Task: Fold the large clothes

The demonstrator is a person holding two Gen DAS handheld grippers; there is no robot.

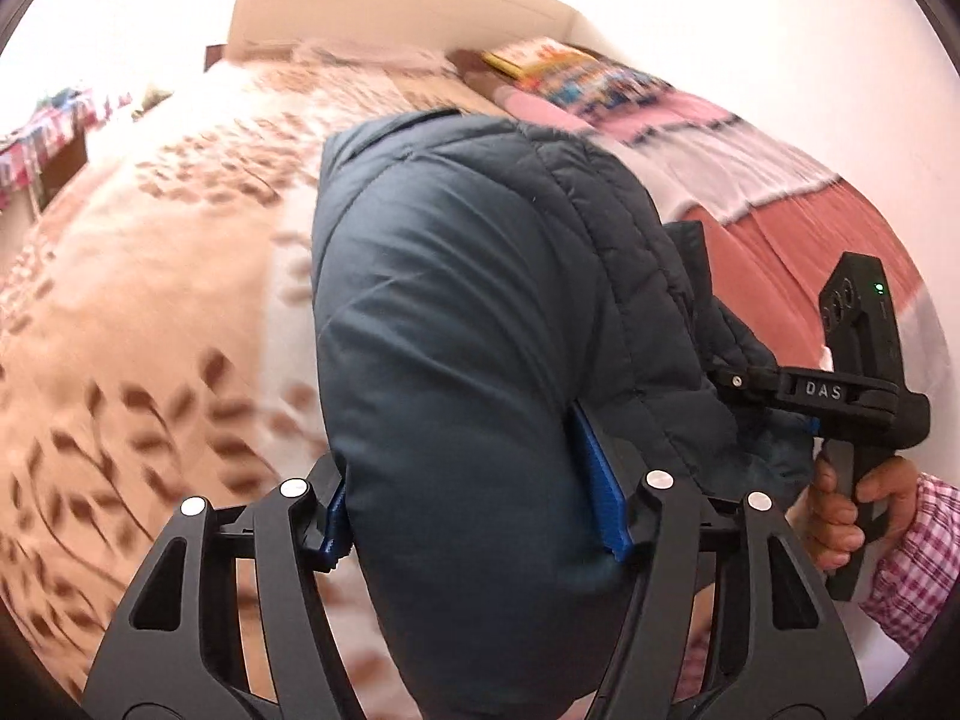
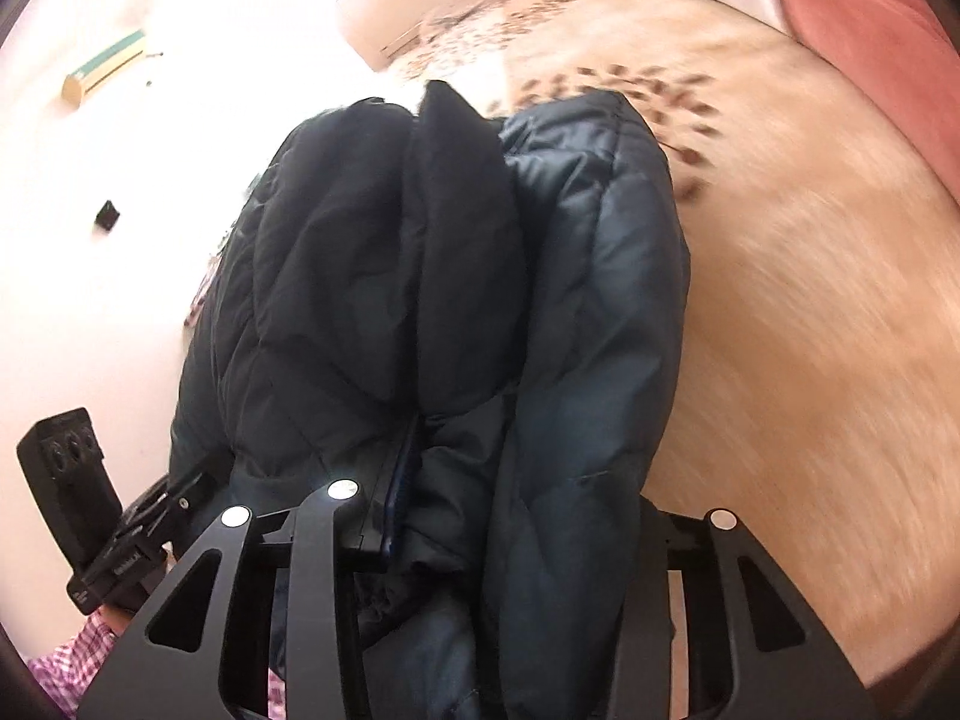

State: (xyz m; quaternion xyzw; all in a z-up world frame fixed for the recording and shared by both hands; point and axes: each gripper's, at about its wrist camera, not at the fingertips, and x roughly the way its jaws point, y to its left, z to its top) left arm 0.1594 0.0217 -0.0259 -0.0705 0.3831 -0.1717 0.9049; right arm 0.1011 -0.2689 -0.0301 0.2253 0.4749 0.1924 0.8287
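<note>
Close in, the left gripper (image 1: 480, 516) has its blue fingers (image 1: 600, 492) clamped on a thick fold of the dark puffer jacket (image 1: 468, 300); the right gripper (image 2: 510, 528) pinches another bunch narrower. Beyond the jacket, the bed (image 1: 150, 276) lies open leftward, blankets (image 1: 750, 180) along its right edge.

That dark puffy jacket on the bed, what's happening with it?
A person is folding a dark blue quilted puffer jacket over a bed with a beige leaf-patterned bedspread, using two handheld claws. The left claw has a thick fold of the jacket between its blue pads. The right claw grips another bunched part. The person's hand, in a pink checked sleeve, holds the right claw's handle. The fold is not yet finished.
</note>
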